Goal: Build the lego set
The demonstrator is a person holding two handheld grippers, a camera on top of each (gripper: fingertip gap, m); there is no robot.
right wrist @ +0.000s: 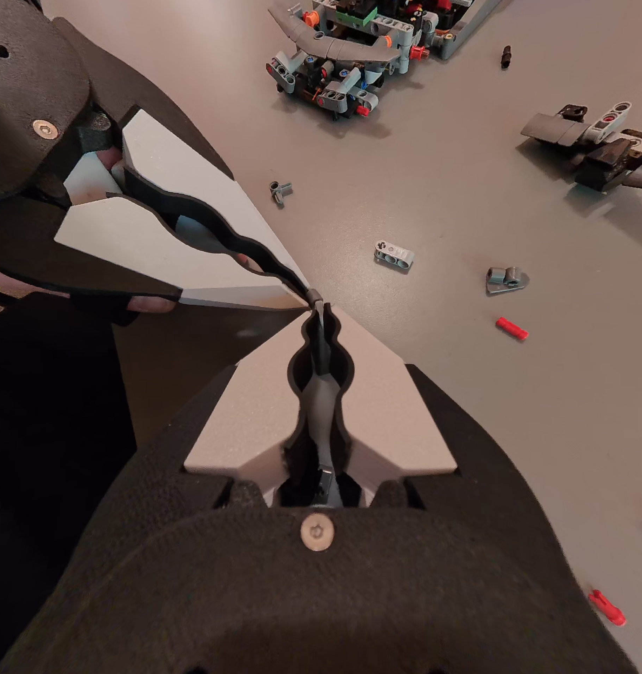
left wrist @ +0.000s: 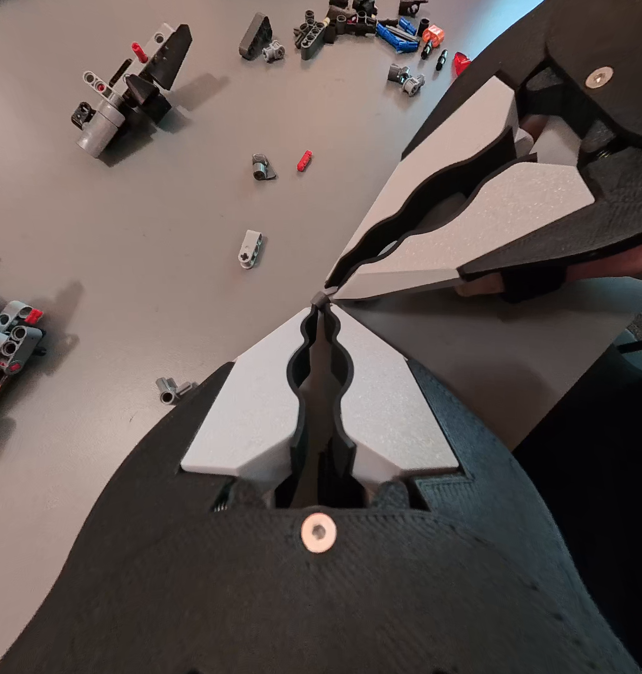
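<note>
Both wrist cams close, sharing table (left wrist: pixel 166 226).

Grey table (left wrist: pixel 166 226) — loose lego pieces (left wrist: pixel 363 29), partial assemblies (right wrist: pixel 341 65) scattered.

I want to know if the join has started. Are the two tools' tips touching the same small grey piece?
Touching. The right wrist view shows the left tool and right tool both pinching the small grey piece, tip to tip.

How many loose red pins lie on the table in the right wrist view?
2: one pin at mid-right, another at lower right. More may be hidden.
</note>
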